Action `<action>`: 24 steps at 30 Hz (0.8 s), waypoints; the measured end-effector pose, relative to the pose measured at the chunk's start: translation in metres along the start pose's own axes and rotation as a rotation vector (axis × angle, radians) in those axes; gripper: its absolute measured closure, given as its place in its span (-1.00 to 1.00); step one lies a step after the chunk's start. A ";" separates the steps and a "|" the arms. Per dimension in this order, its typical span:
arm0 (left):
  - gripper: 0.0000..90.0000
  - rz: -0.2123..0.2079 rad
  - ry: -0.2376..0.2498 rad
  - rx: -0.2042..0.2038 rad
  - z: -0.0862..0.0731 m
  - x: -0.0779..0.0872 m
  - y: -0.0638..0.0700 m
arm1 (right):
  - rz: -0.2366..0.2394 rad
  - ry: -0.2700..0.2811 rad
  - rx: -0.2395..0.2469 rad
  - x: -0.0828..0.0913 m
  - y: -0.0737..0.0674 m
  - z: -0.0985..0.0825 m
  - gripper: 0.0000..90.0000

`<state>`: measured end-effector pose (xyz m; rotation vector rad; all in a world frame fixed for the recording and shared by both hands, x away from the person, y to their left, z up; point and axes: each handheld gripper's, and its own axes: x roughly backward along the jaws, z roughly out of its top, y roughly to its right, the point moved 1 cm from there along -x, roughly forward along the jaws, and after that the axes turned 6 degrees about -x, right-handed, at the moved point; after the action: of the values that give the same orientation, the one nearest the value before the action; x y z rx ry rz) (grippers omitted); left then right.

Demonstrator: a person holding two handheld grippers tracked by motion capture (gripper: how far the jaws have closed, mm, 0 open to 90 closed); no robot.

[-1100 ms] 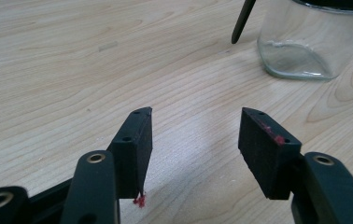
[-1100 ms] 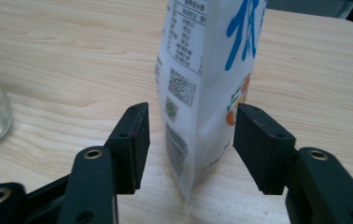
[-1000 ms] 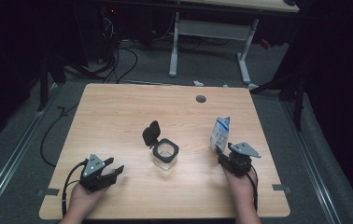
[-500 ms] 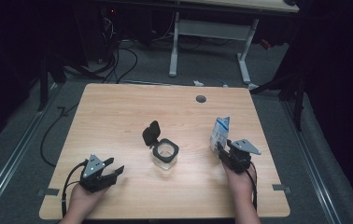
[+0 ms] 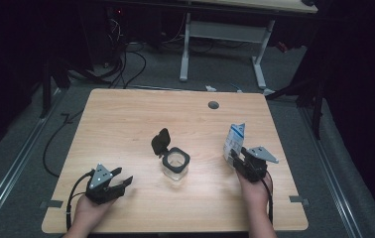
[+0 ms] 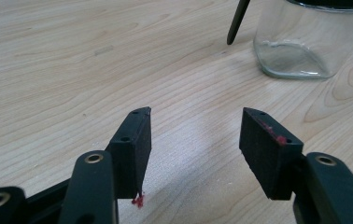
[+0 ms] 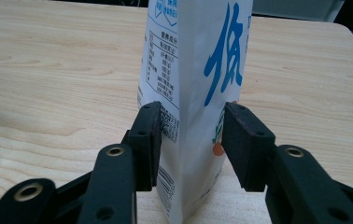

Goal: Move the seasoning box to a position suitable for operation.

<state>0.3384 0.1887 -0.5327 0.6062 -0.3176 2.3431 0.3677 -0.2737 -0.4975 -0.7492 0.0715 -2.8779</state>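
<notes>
Standing on pale wooden table (image 5: 126,119), carton (image 5: 234,140); dim room, seemingly carpeted.

White carton (image 7: 198,93) with blue lettering, upright on the table's right side, well right of the open glass jar (image 5: 176,165).

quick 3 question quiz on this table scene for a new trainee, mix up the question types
1. True or false: the right gripper has its jaws around the carton.
2. Which is between the left gripper's jaws? A) the glass jar B) the carton C) nothing but bare table
3. Fill in: the jar's black lid is flipped ____.

Key:
1. True. The carton stands upright between the jaws, which have just been closing on it; both pads meet its sides.
2. C. The jar stands further off, ahead of that gripper.
3. Open; it hangs at the jar's rim, on the side away from the person.
</notes>
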 end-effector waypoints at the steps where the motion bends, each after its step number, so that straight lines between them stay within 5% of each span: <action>1: -0.02 -0.001 -0.001 0.000 0.000 0.000 0.000 | -0.003 -0.003 0.004 0.000 -0.001 0.001 0.37; 24: -0.02 -0.006 -0.007 -0.002 -0.001 -0.001 0.001 | 0.000 0.006 -0.003 0.004 -0.001 -0.002 0.88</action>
<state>0.3384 0.1877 -0.5337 0.6137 -0.3206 2.3356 0.3629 -0.2737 -0.4976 -0.7412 0.0768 -2.8812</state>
